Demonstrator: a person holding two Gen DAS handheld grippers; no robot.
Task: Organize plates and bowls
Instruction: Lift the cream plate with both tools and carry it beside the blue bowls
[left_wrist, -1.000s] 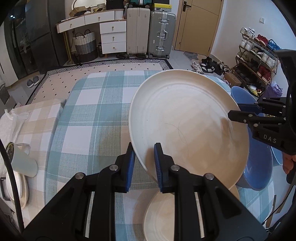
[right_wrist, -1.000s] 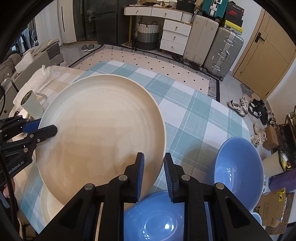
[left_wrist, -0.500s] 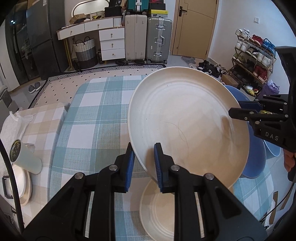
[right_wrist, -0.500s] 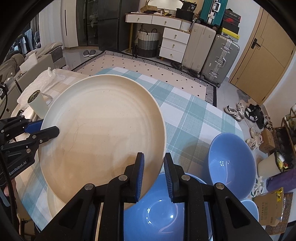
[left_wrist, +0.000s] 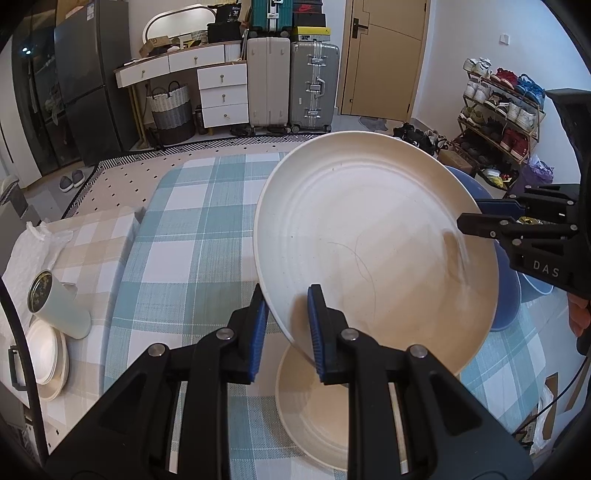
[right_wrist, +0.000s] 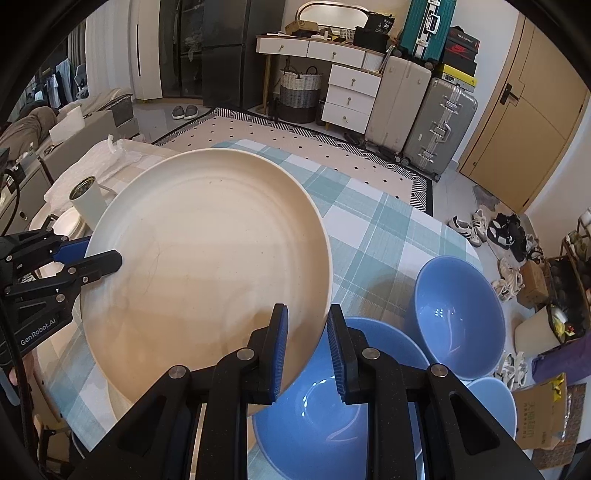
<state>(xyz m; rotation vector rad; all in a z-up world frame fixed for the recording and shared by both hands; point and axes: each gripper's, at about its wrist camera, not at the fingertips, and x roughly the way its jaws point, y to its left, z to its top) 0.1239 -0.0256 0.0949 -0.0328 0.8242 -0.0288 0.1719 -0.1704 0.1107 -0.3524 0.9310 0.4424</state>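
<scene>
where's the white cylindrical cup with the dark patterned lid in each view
Left wrist view: the white cylindrical cup with the dark patterned lid lies tilted at the far left edge, beside a stack of white plates.
Right wrist view: the same cup sits upper left, just beyond the rim of the large cream round plate.
Shared landmark: that cream plate, gripped on opposite edges by both grippers, and the silver ribbed suitcase behind.

Your 2 tongs angle downward from opposite sides: left tongs (left_wrist: 284, 325) clamped on the near rim of the cream plate (left_wrist: 373, 236), right tongs (right_wrist: 306, 343) pinching its opposite edge, holding it tilted and aloft.
</scene>
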